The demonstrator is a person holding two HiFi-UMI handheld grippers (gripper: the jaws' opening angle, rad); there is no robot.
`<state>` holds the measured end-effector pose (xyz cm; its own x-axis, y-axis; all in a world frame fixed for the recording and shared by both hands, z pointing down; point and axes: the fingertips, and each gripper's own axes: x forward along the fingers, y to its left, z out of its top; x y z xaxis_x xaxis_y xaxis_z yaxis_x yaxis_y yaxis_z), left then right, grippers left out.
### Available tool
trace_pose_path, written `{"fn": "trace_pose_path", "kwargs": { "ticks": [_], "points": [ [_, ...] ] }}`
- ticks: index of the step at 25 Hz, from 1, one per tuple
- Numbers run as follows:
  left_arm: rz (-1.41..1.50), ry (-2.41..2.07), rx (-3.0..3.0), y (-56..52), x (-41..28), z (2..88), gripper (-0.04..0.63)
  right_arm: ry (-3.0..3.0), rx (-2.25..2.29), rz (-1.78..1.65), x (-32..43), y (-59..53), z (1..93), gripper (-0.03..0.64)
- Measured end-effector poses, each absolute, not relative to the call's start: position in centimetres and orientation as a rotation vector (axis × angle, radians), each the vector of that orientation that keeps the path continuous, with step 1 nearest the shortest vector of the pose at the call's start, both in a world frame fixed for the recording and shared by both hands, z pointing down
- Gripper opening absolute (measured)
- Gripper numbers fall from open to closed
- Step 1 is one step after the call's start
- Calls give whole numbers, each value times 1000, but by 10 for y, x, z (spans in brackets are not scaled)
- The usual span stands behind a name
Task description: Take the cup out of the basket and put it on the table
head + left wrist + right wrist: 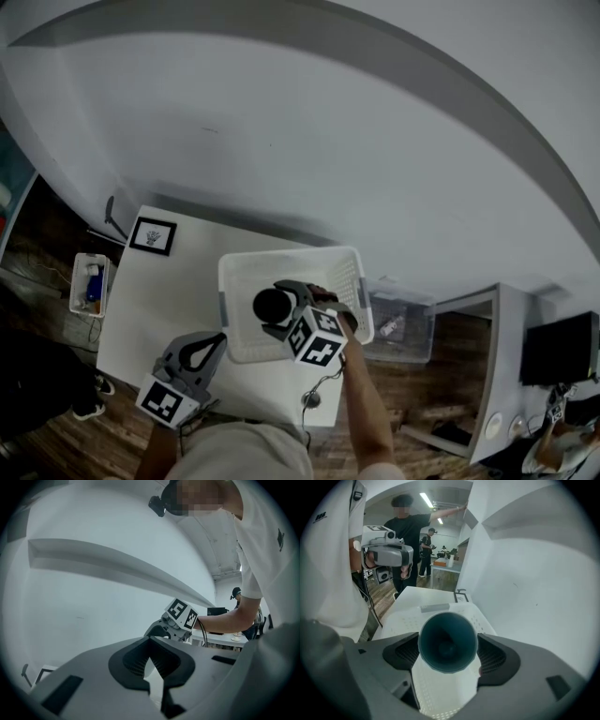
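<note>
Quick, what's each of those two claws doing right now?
Left gripper: closed, holding nothing.
Right gripper: closed on the cup, over the basket.

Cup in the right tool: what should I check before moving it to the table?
1. Grip: right tool shut on the cup, held from both sides: ok.
2. Cup above the basket rim: cannot tell; the head view only shows it over the basket.
3. Landing spot: bare table left of the basket: ok.
4. Left tool shut, empty, apart from the cup: ok.
5. Cup attitude: mouth faces back along the tool, not upward: not ok for setting down.
</note>
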<state>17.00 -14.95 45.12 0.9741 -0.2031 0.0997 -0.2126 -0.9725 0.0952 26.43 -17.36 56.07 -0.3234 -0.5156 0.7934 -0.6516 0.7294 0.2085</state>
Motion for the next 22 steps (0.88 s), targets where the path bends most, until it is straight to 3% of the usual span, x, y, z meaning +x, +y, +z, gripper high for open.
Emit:
{"fn": "trace_pose_path", "kwargs": {
  "ticks": [22],
  "points": [
    [67,-455,3028,-128,103,440,2,-2030,835,-63,193,-156,468,382]
  ]
}}
